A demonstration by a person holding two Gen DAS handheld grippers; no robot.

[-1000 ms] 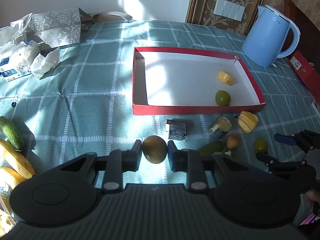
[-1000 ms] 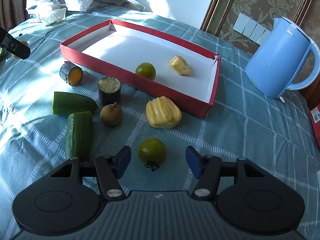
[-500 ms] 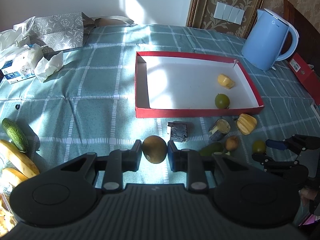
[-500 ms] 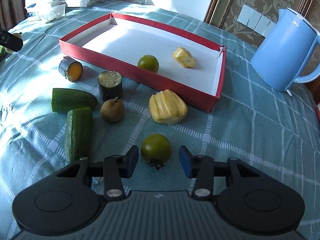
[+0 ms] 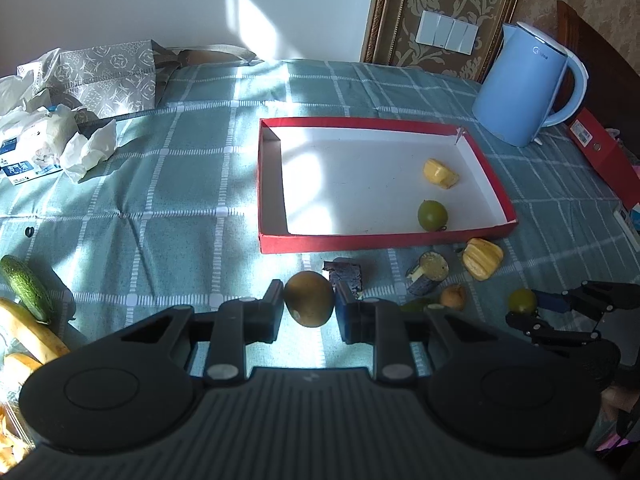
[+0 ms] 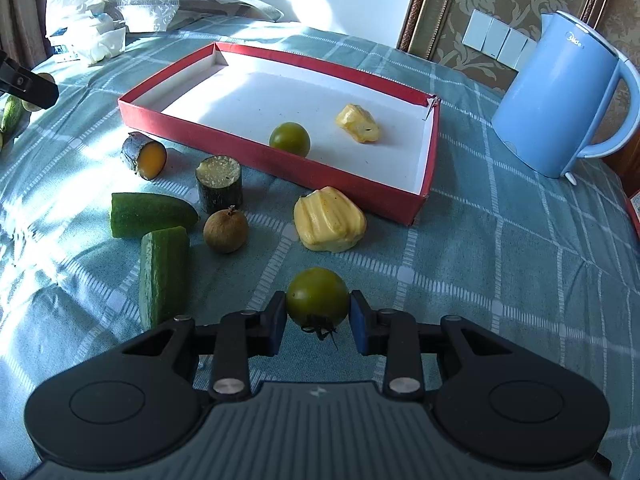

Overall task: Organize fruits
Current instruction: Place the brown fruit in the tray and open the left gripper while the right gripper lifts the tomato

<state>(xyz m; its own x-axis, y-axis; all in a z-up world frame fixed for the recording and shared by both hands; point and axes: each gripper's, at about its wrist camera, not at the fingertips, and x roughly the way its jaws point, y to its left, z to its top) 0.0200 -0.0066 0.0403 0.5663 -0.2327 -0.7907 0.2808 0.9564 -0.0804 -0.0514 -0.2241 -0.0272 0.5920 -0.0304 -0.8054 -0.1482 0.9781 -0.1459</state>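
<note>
I can make out a small logo on the blue kettle (image 6: 560, 104), too blurred to read; the tissue pack (image 5: 28, 160) carries print I can't decipher. My left tool (image 5: 309, 308) is clamped narrow on a brown round fruit (image 5: 309, 298) just before the red tray (image 5: 384, 242). My right tool (image 6: 318, 320) has just been closing, pads now against a green tomato (image 6: 317, 296) on the checked cloth (image 6: 500, 260).

Red tray (image 6: 276, 162), blue kettle (image 6: 560, 100), teal checked cloth (image 6: 500, 260).
</note>
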